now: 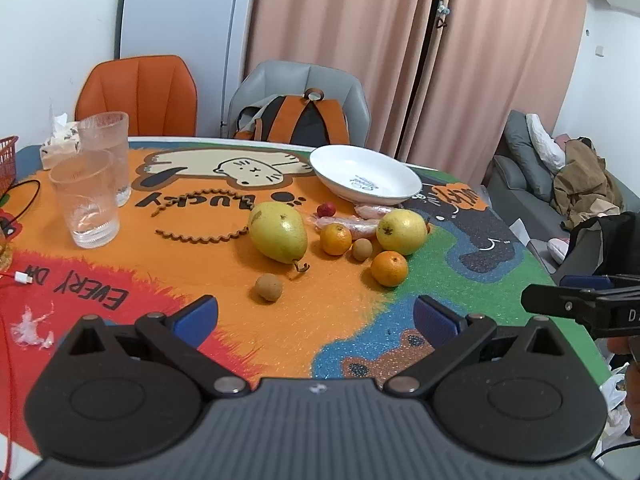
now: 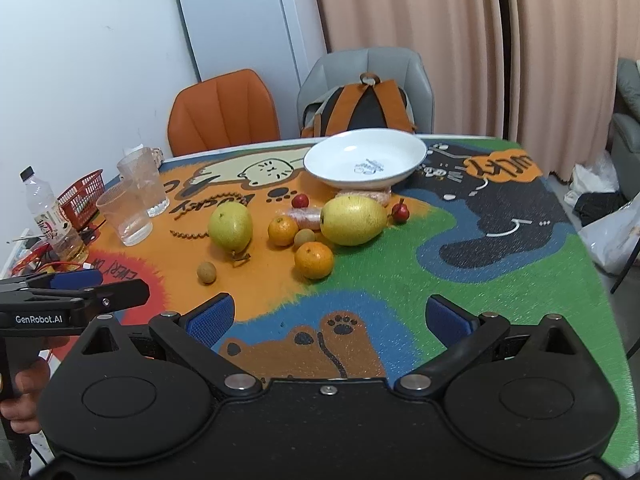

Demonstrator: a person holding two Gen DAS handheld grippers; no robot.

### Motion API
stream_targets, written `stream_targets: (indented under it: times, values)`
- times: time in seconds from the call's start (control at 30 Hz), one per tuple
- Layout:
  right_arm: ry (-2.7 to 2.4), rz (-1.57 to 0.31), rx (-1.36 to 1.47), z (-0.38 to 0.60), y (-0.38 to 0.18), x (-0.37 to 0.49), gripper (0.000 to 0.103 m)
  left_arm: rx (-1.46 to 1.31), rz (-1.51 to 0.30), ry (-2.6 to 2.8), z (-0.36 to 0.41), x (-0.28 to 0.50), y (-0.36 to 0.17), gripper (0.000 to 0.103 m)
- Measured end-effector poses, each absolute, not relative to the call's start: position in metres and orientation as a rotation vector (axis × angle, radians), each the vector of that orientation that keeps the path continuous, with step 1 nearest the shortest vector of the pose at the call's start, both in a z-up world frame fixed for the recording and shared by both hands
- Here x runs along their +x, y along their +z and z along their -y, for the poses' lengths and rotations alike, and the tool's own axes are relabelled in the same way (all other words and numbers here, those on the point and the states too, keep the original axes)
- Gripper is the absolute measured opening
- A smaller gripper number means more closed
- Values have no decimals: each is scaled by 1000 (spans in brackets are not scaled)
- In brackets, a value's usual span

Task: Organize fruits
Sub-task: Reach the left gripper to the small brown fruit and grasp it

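Fruit lies loose mid-table in front of a white plate (image 1: 366, 174) (image 2: 364, 160). There are two yellow-green pears (image 1: 278, 232) (image 1: 402, 232), two oranges (image 1: 335, 239) (image 1: 389, 268), two small brown longans (image 1: 269, 287) (image 1: 362, 249) and a small red fruit (image 1: 326, 209). In the right wrist view the pears (image 2: 231, 227) (image 2: 354, 220), oranges (image 2: 282, 231) (image 2: 314, 260), longan (image 2: 207, 272) and two red fruits (image 2: 300, 201) (image 2: 399, 212) show. My left gripper (image 1: 316, 316) is open and empty, short of the fruit. My right gripper (image 2: 328, 316) is open and empty, also short of it.
Two clear glasses (image 1: 90, 200) (image 1: 108, 156) stand at the left with a red basket (image 2: 82, 198), a bottle (image 2: 50, 216) and cables. Wrapped pink sausages (image 1: 352, 226) lie among the fruit. Two chairs (image 1: 138, 94) (image 1: 300, 100) and a backpack (image 1: 300, 118) stand behind the table.
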State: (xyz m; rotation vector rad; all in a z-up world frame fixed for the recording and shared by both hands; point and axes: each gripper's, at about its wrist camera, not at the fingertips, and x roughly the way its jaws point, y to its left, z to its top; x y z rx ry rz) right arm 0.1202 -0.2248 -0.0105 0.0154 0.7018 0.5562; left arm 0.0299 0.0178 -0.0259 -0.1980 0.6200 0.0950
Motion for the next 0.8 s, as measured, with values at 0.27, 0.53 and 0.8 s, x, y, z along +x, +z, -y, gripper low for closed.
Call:
stream_targets:
  times: [0.27,0.53,0.8]
  values:
    - [578,-713,31,220,-25,139,103,-241,-637,128,-31,49,-41,102]
    - [601,-722,48,216,-37,159,103,-252,-640,165,-39,64,-51,100]
    - [638,-720,65,212,-49,179,102,-261,-655,205,-43,85,-62,89]
